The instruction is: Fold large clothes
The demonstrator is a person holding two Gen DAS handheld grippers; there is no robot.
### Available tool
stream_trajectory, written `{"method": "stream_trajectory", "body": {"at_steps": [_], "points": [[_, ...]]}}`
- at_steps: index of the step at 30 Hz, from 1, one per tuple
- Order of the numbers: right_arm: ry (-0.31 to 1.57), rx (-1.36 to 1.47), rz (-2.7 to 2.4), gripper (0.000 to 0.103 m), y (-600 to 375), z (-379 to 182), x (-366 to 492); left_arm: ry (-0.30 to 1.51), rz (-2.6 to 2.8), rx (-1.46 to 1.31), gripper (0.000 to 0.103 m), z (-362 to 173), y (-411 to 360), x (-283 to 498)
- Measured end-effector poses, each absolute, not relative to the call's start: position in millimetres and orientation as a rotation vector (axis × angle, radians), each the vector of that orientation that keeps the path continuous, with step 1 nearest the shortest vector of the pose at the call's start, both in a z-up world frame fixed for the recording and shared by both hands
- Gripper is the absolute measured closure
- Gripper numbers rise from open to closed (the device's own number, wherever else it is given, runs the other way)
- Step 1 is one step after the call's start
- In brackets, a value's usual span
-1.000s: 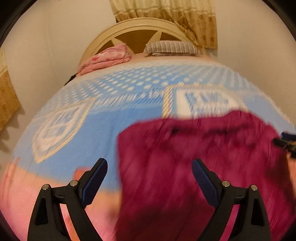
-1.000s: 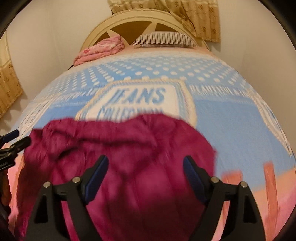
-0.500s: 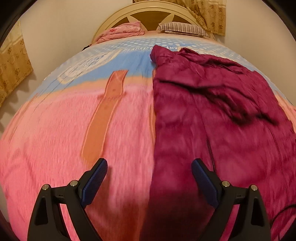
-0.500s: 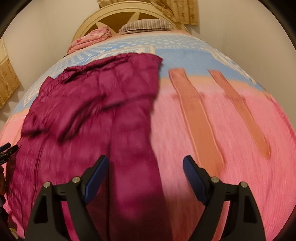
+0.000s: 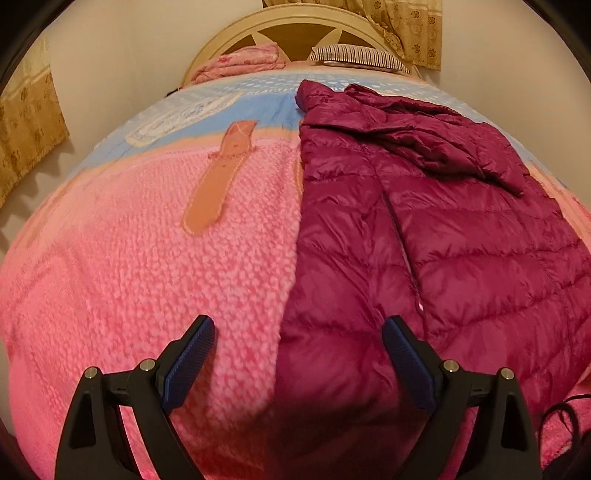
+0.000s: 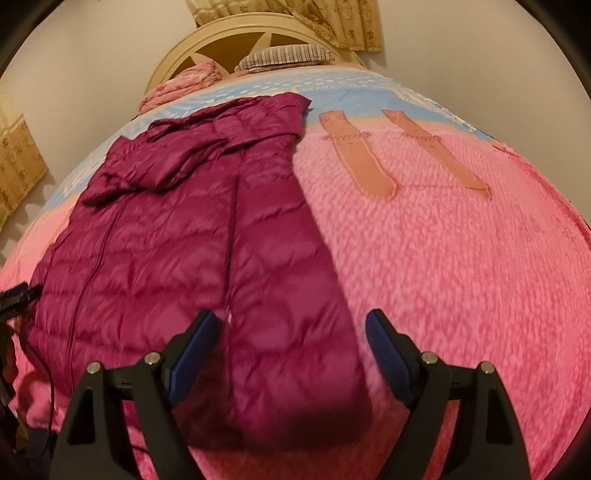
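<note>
Left wrist view: left gripper [image 5: 298,363] released, blue-padded jaws wide apart, nothing between the pads – it hangs over the near left edge of the quilted magenta down jacket [image 5: 424,236]. Jacket lies spread lengthwise on the pink knitted-look bedspread [image 5: 147,277], hem end near the camera, collar end toward the cream arched headboard [image 5: 295,22]. Upper part looks folded across – a crumpled sleeve or flap lies on top near the collar; can't tell which.

Right wrist view: right gripper [image 6: 293,345] also released, jaws wide, pads clear of fabric, straddling the jacket's near right portion above the hem corner. Left gripper's dark tip shows at the left edge, just beside the jacket's far side.

Background: striped grey pillow [image 6: 286,55], folded pink floral bedding [image 6: 181,85] at the headboard, beige patterned curtain [image 5: 410,29] above
</note>
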State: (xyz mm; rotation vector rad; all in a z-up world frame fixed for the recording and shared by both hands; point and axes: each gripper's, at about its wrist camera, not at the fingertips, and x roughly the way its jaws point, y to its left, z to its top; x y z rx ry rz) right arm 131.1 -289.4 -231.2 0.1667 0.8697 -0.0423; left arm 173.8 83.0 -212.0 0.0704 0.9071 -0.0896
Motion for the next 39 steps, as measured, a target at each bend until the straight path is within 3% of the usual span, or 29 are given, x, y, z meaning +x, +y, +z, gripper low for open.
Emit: {"method": "stream_trajectory", "body": {"at_steps": [5, 9, 11, 13, 14, 15, 17, 25, 39], "points": [[0.859, 0.189, -0.024, 0.023, -289, -235, 113, 0.917, -0.123, 0.071, 0.01, -214, 80, 156], [0.841, 0.207, -0.012, 0.035, -292, -236, 106, 0.924, -0.146, 0.067, 0.012, -215, 79, 147], [0.836, 0.223, -0.004, 0.043, -293, -235, 106, 0.928, -0.17, 0.054, 0.029, -215, 77, 145], [0.829, 0.234, 0.03, 0.064, -292, -235, 107, 0.923, -0.19, 0.051, 0.041, -212, 75, 143], [0.827, 0.233, 0.047, 0.069, -289, -234, 106, 0.915, -0.196, 0.069, 0.057, -211, 73, 141], [0.825, 0.221, 0.053, 0.077, -285, -234, 106, 0.911, -0.202, 0.076, 0.062, -209, 71, 140], [0.816, 0.211, 0.056, 0.085, -281, -233, 104, 0.893, -0.208, 0.084, 0.092, -203, 71, 138], [0.713, 0.285, 0.1, 0.093, -286, -197, 89, 0.708, -0.279, 0.075, 0.097, -141, 76, 119], [0.413, 0.301, 0.185, 0.094, -284, -72, 17, 0.476, -0.347, -0.024, 0.097, -29, 118, 67]]}}
